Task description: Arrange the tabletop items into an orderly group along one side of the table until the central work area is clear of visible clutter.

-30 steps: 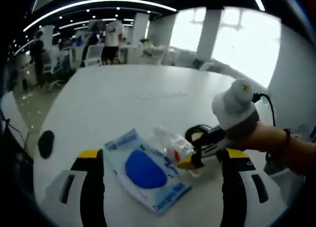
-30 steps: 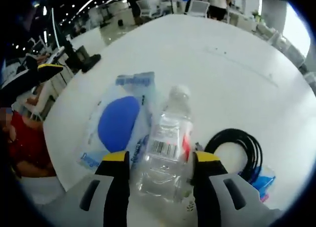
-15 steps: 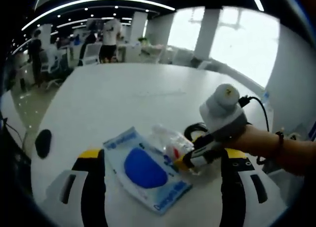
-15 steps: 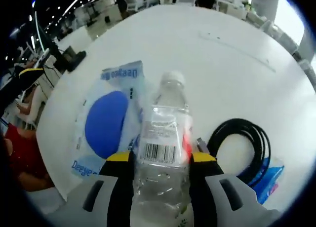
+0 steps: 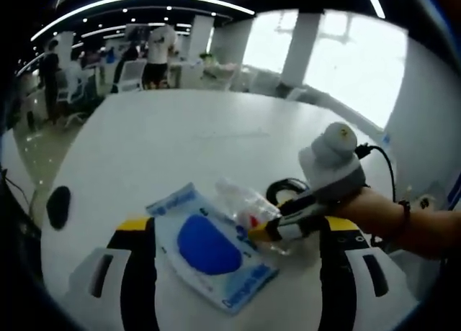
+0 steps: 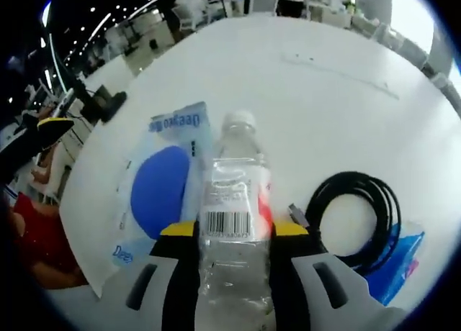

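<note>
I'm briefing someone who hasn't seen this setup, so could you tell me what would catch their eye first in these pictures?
First, the clear plastic bottle, lying on the white table with the right gripper closed on its body. Just left of it in the right gripper view lies a clear packet with a bright blue oval; on the other side sits a coiled black cable. In the left gripper view, the left gripper stands open over the same packet.

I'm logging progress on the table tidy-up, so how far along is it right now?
Early. Nothing looks grouped along a side yet. In hand: the right gripper has its jaws closed on the clear water bottle, which lies on the white table. Left to move: the blue-and-white packet beside it, the coiled black cable and the blue wrapper at its edge. The left gripper hovers open over the packet.
</note>
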`<state>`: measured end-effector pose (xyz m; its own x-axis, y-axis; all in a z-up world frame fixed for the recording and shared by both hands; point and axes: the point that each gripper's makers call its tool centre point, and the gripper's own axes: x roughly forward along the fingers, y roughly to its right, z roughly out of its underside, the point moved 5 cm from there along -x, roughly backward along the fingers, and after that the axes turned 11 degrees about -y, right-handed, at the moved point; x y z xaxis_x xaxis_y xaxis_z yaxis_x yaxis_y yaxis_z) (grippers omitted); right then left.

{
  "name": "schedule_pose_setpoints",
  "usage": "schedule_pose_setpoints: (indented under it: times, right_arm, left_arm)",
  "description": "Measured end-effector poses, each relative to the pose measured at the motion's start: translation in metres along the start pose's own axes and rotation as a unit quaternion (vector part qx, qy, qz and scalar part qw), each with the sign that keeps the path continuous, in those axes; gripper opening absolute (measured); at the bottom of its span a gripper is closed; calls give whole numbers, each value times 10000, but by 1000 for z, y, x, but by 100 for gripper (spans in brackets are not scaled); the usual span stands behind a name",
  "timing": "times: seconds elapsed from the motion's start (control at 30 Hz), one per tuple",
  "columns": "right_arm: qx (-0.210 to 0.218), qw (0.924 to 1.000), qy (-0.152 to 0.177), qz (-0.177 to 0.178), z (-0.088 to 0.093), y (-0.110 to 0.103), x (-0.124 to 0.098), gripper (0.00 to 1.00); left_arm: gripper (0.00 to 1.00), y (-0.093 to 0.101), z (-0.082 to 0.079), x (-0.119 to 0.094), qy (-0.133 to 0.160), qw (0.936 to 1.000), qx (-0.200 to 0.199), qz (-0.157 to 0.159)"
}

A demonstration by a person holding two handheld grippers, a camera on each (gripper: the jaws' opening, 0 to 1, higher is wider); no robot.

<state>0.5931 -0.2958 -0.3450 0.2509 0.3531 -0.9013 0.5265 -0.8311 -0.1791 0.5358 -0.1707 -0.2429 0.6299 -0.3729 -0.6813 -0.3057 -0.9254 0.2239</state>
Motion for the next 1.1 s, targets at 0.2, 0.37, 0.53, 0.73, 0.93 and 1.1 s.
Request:
schedule_pose_setpoints:
  times: [0.2, 0.37, 0.53, 0.73, 0.93, 1.1]
  right_arm:
    - [-222, 9986, 467, -115, -10, -10, -17, 35]
    - [-434, 9948, 886, -243, -16, -21, -34, 36]
    - [-688, 9885, 1288, -384, -17, -34, -57, 36]
    - [-756, 9823, 1641, -500, -18, -46, -78, 36]
    - [-1037, 9728, 1971, -634, -13, -62, -101, 36]
    - [-1153, 9692, 2081, -629, -7, -70, -112, 36]
  left_arm:
    - [89, -1, 0, 1, 73, 9994, -285, 161]
    - [86, 2, -4, 1, 166, 9986, -417, 290]
    - [83, 5, -11, -1, 326, 9955, -684, 570]
    - [81, 13, -15, -1, 390, 9933, -804, 738]
    - [73, 28, -20, -4, 645, 9826, -1263, 1198]
    - [69, 36, -16, -6, 552, 9811, -1270, 1350]
